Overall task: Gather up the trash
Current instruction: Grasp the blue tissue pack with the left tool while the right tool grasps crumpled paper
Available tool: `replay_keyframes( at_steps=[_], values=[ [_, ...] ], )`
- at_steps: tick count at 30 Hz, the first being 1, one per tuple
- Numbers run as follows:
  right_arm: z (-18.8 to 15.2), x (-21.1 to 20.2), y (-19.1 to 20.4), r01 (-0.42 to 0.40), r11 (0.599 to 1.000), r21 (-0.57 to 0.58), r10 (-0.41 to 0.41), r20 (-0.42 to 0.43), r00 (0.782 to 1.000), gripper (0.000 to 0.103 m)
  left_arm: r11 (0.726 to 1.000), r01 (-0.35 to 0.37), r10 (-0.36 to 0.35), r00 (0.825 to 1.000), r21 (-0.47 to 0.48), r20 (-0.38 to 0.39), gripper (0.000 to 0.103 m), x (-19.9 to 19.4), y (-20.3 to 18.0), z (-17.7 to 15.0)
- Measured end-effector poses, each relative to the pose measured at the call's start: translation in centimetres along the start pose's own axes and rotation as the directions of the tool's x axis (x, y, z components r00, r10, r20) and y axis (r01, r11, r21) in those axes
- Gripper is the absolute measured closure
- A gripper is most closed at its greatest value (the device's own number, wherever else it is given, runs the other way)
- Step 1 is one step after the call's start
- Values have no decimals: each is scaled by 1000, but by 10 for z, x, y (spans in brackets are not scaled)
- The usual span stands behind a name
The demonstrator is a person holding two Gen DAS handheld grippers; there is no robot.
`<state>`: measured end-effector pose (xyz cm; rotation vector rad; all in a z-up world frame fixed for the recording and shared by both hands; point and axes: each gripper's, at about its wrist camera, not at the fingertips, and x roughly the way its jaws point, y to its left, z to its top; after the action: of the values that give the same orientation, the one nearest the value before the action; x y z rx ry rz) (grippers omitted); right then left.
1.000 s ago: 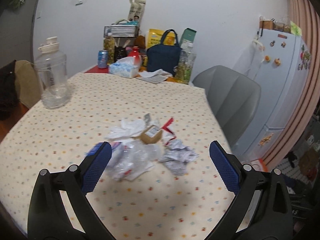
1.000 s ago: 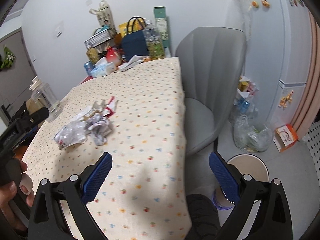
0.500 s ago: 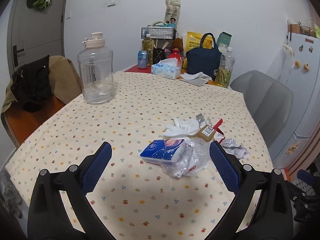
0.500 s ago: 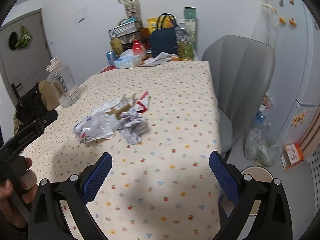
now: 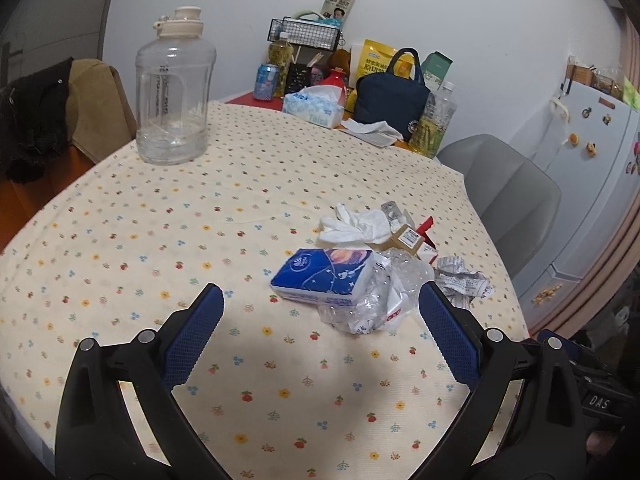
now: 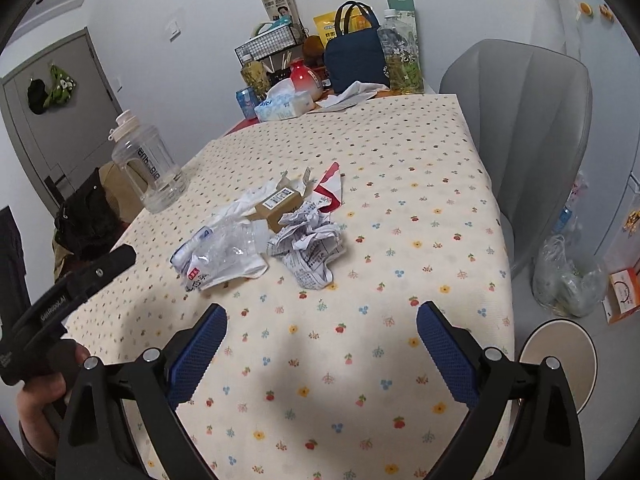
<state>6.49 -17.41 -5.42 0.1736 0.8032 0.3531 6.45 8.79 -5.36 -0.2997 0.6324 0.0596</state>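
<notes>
A pile of trash lies on the flowered tablecloth point(image 5: 160, 248): a blue tissue pack point(image 5: 324, 276), clear crumpled plastic point(image 5: 376, 300), a white tissue point(image 5: 356, 226), a small brown box point(image 5: 406, 238) and crumpled printed paper point(image 5: 462, 282). My left gripper point(image 5: 320, 312) is open and empty, just short of the pile. In the right wrist view the plastic point(image 6: 224, 256), the box point(image 6: 280, 204) and the paper point(image 6: 308, 244) lie ahead of my right gripper point(image 6: 320, 332), which is open and empty above the cloth.
A big clear water jug point(image 5: 172, 96) stands at the far left. Bags, bottles and a tissue box point(image 5: 314, 106) crowd the table's far end. A grey chair point(image 6: 520, 120) stands to the right. A round bin point(image 6: 560, 360) and a plastic bag point(image 6: 568, 276) are on the floor.
My left gripper has swung left and backed off, so the blue tissue pack now shows. My right gripper has turned left toward the pile and come closer to it.
</notes>
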Motion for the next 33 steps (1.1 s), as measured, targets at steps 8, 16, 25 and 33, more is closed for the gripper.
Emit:
replay_keyframes(
  at_steps=[8,16,25,33],
  values=[
    [5,12,-7,-32,999,15,33,-19,999,16,1000,9,-10,999,-27,-41,6,35,0,8],
    [18,26,-13,-41,999,12,41,-31,999,19,994,24,-37,992,-107,-122,6,75,5,12],
    [35,39,-6,-67,998,3,67,-35,997,26,987,-2,-23,988,-161,-154,6,101,6,15],
    [49,69,-3,-70,997,36,73,-64,995,29,977,-13,-21,987,-212,-157,58,100,20,14]
  ],
)
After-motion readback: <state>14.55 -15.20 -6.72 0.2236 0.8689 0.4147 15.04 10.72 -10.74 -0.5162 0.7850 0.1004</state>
